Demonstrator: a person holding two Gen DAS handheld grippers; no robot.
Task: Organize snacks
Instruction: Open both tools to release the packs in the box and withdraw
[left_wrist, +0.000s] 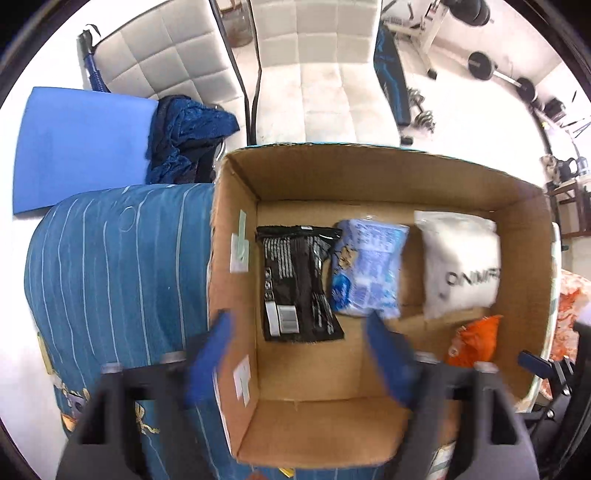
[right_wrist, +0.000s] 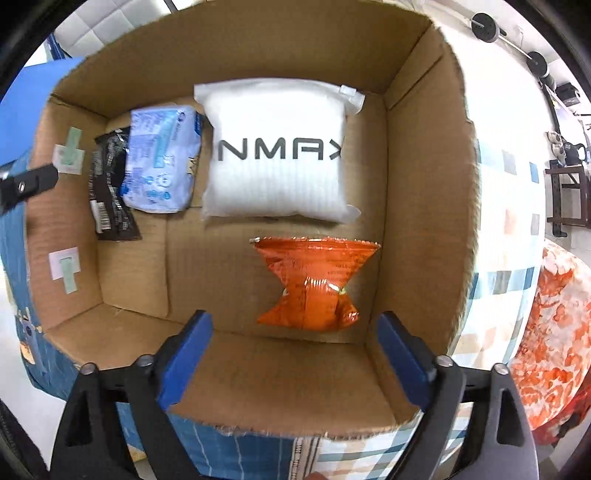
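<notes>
1. Open cardboard box (right_wrist: 424, 177) sits on a blue striped cloth (left_wrist: 110, 266); what lies under the cloth cannot be told. Four packets lie flat on the box floor.
2. Right wrist view: white zip pouch (right_wrist: 275, 147) with partial lettering "NMAX" at 12 o'clock on the floor, against the far wall.
3. Pale blue packet (right_wrist: 162, 162) at 10 o'clock, just beside the white pouch and overlapping the edge of a black packet (right_wrist: 110, 206) at 9 o'clock.
4. Crumpled orange snack bag (right_wrist: 314, 284) at 5 o'clock, near the pouch's lower edge, not touching it; it is nearest the right tool.
5. Right tool (right_wrist: 293, 362): blue fingers spread wide, nothing between them, poised over the near box wall with the orange bag just ahead.
6. Left wrist view: left tool (left_wrist: 299, 354), motion-blurred, fingers wide apart and holding nothing; left finger outside the box's left wall, right finger over the box floor.
7. Same view: black packet (left_wrist: 299, 284) at centre, pale blue packet (left_wrist: 365, 266) touching its right side, white pouch (left_wrist: 460, 258) at 2 o'clock, orange bag (left_wrist: 474, 341) at 4 o'clock.
8. Beyond the box: white quilted chairs (left_wrist: 317, 81), blue mat (left_wrist: 81, 147), dumbbells (left_wrist: 498, 72) at 1 o'clock.
</notes>
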